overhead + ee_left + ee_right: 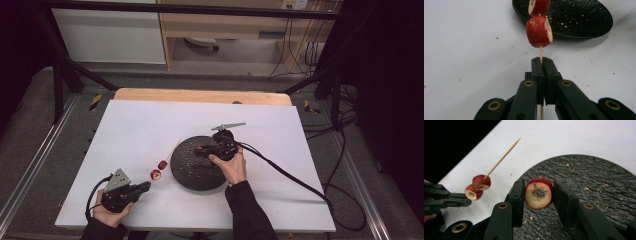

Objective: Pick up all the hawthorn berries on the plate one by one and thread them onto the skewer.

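Note:
A thin wooden skewer [502, 158] carries two red cored fruit pieces [539, 31], and its pointed end rises toward the plate. My left gripper [541, 61] is shut on the skewer's lower end, near the table's front left [145, 187]. The two threaded pieces [159, 169] hang just left of the round black plate [192, 172]. My right gripper [537, 192] is shut on a third red fruit ring [538, 193] with a hollow middle, held over the plate [594, 182]. In the high view that gripper [202, 149] points left above the plate's top half.
A white mat [135, 130] covers the wooden table [200, 95]. Crumbs lie scattered on the plate [579, 17] and the mat near it. Black cables [295, 180] trail off to the right. A dark frame and shelving stand beyond the table's far edge.

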### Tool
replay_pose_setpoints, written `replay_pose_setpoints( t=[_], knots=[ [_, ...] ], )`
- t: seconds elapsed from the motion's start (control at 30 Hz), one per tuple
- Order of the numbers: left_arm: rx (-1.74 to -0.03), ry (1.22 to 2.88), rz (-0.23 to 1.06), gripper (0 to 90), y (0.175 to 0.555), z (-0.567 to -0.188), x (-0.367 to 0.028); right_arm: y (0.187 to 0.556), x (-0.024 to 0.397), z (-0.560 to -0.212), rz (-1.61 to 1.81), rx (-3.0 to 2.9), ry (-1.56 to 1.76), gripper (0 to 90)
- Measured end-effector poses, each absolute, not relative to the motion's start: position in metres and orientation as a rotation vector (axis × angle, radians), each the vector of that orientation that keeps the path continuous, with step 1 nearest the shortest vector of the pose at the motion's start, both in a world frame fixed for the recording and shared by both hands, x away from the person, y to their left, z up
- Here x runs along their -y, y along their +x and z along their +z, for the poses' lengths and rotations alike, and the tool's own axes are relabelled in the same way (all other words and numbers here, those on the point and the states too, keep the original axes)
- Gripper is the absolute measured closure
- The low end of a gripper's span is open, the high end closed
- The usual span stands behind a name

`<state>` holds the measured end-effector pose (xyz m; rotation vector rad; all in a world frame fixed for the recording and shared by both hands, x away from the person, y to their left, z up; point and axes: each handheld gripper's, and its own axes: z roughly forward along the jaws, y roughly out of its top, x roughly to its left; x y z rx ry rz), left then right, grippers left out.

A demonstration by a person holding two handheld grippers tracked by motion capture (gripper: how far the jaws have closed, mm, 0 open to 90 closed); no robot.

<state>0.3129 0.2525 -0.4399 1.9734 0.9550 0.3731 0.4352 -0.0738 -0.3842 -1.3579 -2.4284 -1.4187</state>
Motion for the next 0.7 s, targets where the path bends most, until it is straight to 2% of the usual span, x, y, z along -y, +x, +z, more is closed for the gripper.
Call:
replay_pose_setpoints(
  t=[0.7],
  knots=[
    [-0.940,1.943,0.376,88.1,0.307,-0.437,-0.242,0.415,0.095,-0.399,-1.901,2.018,-1.446,63.1]
  ],
)
